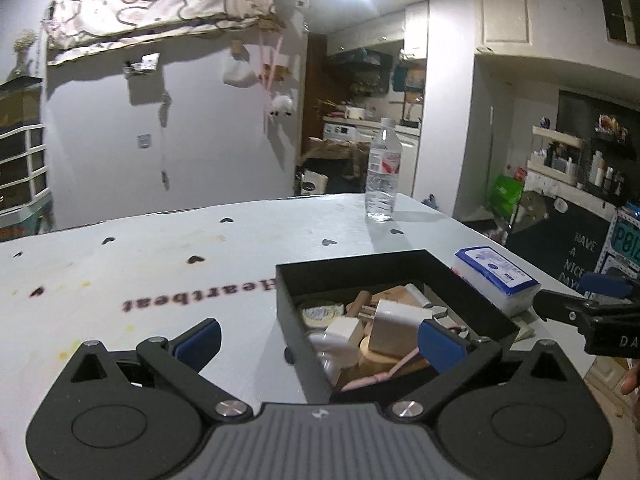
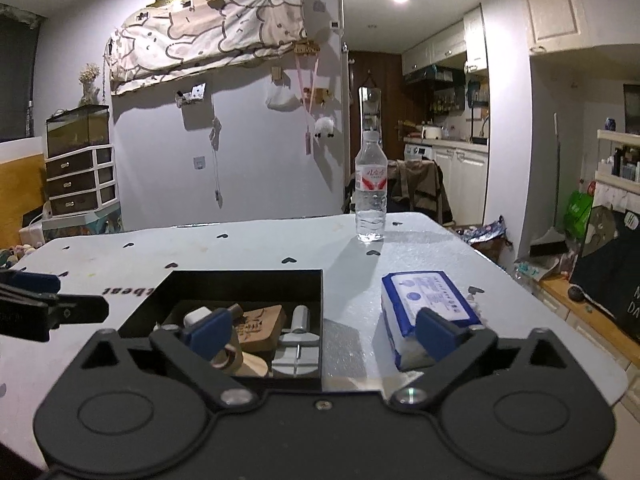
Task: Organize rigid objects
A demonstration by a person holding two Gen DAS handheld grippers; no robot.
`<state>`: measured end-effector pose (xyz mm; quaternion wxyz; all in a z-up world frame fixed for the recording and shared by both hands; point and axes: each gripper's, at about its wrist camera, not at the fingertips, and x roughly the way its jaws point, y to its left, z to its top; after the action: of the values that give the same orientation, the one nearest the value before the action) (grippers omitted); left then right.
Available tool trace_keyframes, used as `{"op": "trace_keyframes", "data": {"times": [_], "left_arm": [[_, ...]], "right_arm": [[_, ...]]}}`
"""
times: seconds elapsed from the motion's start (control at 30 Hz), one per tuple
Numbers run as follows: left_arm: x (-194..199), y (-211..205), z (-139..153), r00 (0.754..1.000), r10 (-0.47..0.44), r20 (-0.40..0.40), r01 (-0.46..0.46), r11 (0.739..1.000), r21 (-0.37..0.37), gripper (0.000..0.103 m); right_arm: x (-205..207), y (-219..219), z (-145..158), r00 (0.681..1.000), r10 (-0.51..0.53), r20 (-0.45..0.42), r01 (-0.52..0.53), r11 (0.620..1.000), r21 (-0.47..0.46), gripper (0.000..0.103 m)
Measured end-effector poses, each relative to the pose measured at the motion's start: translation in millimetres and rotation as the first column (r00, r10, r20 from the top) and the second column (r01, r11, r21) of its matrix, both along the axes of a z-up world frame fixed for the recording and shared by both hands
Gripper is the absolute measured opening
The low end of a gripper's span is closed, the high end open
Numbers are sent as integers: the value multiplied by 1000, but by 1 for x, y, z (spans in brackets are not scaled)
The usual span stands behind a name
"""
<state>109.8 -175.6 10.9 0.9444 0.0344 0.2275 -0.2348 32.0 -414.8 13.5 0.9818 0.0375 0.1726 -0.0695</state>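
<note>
A black open box [image 1: 352,276] sits on the white table and holds several small things: a white charger plug [image 1: 394,326], wooden pieces, a round tin and a pink cable. It also shows in the right wrist view [image 2: 248,284], with a wooden block [image 2: 262,326] and a grey metal part [image 2: 298,350] inside. My left gripper [image 1: 320,340] is open and empty, low over the box's near left corner. My right gripper [image 2: 324,332] is open and empty, over the box's right edge; its right finger is in front of a blue-and-white tissue pack [image 2: 428,308].
A clear water bottle [image 2: 371,188] stands at the table's far side, also in the left wrist view [image 1: 383,170]. The tissue pack [image 1: 496,276] lies right of the box. The table [image 1: 120,280] has heart marks and the word "Heartbeat". Its right edge drops to a cluttered floor.
</note>
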Motion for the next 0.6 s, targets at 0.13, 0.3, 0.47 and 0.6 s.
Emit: {"op": "trace_keyframes", "data": {"times": [0.13,0.3,0.47,0.6], "left_arm": [[-14,11,-6,999,32,15,-31,999,-17,103],[-31,17,-12,997,68,29,-68,998,-19,103],[-41,22,-15,994,103,45,-102,995,-25,103],[-47,25,-16,992,114,55,-112,993,-32,103]], "right_arm": [[-13,5,-3,1000,-3,17,3,1000,-20,102],[-26,10,-6,999,0,34,1,1000,-27,103],[-33,16,-8,999,9,38,-7,999,-45,103],[-38,17,-9,999,14,48,-12,999,-43,103]]}}
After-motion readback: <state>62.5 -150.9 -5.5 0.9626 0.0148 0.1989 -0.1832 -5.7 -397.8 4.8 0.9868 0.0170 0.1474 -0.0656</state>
